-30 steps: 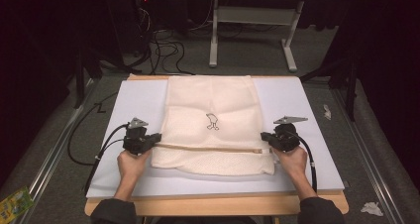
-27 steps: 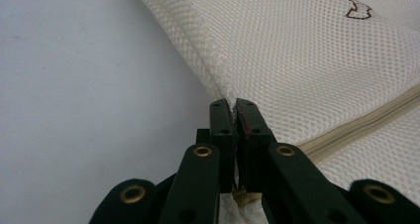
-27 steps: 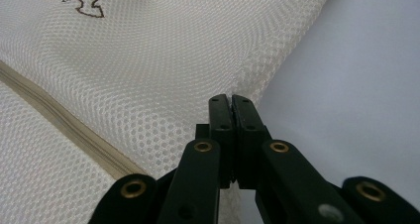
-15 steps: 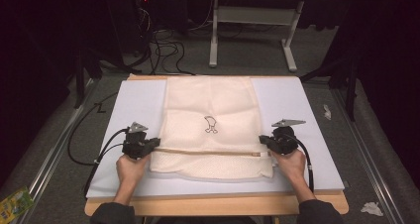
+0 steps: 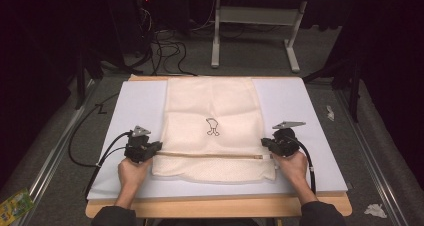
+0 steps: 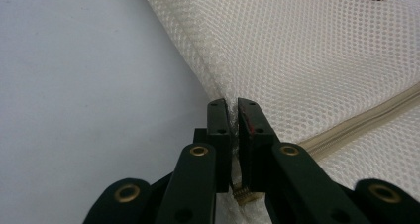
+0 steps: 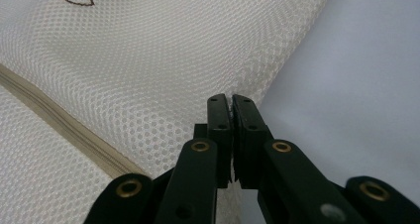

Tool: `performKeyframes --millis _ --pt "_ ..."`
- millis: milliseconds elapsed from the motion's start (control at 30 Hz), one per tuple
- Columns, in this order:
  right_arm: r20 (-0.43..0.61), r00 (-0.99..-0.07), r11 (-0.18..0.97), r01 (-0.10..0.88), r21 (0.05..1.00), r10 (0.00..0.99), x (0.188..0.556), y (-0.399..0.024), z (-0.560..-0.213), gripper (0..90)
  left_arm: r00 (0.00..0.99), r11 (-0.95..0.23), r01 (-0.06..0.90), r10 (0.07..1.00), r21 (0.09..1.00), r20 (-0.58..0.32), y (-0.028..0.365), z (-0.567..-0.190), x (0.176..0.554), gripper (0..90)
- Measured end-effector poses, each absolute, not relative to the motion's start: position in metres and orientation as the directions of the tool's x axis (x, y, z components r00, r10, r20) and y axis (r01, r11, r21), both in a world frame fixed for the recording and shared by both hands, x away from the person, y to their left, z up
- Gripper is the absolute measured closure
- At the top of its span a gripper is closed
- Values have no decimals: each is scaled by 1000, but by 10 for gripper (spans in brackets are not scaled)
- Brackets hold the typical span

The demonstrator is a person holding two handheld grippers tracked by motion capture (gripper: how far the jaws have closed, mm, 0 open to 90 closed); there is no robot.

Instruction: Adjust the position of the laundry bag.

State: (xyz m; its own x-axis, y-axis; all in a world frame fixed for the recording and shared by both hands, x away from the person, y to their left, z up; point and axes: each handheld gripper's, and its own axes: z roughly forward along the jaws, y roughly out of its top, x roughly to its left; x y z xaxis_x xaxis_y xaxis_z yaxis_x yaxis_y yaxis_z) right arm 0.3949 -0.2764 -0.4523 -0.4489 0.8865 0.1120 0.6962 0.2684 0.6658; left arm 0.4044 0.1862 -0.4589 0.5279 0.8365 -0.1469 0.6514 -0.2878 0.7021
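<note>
Mesh laundry bag (image 5: 212, 128) lay flat mid-table on the pale mat (image 5: 310, 111), long axis twelve to six, zipper (image 5: 210, 156) running nine to three, left gripper (image 5: 156, 149) and right gripper (image 5: 267, 143) clamped on its side edges, gripper views revealing honeycomb weave.

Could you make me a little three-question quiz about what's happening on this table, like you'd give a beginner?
1. True or false: both grippers are pinching the cream mesh laundry bag.
2. Where does the left gripper hold it? A) at the far top corner B) at its left edge, by the end of the zipper C) on the small dark emblem
3. What does the bag lie on?

Key
1. True: the left gripper and the right gripper each clamp mesh between nearly closed fingers.
2. B.
3. A pale blue board on a wooden table.
</note>
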Motion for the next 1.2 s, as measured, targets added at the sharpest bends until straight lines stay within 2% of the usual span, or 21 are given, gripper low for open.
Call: performKeyframes --millis 200,300,367,467,533,567,700,833,1200 --pt "113 -442 265 702 661 890 395 -276 -455 867 530 -296 653 836 697 -142 185 -461 403 839" --pt "112 -434 260 704 661 894 395 -277 -455 805 529 -299 648 839 701 -131 184 -463 401 805" --pt "114 -431 255 705 661 895 395 -278 -455 803 529 -300 644 839 704 -126 184 -463 401 787" --pt "119 -422 245 710 660 899 393 -280 -454 754 527 -294 630 842 719 -118 184 -463 400 676" --pt "122 -419 243 712 658 900 392 -281 -453 738 527 -288 621 842 729 -116 184 -462 399 648" --pt "128 -414 234 715 659 901 391 -282 -453 696 526 -282 616 842 736 -117 184 -462 398 590" --pt "144 -401 220 729 648 905 389 -284 -452 624 520 -278 618 846 735 -117 184 -462 398 496" --pt "221 -373 165 766 621 901 387 -292 -452 544 516 -277 623 848 732 -119 182 -466 398 459" --pt "330 -327 114 842 528 886 386 -297 -457 511 515 -294 635 850 715 -108 177 -479 400 413"
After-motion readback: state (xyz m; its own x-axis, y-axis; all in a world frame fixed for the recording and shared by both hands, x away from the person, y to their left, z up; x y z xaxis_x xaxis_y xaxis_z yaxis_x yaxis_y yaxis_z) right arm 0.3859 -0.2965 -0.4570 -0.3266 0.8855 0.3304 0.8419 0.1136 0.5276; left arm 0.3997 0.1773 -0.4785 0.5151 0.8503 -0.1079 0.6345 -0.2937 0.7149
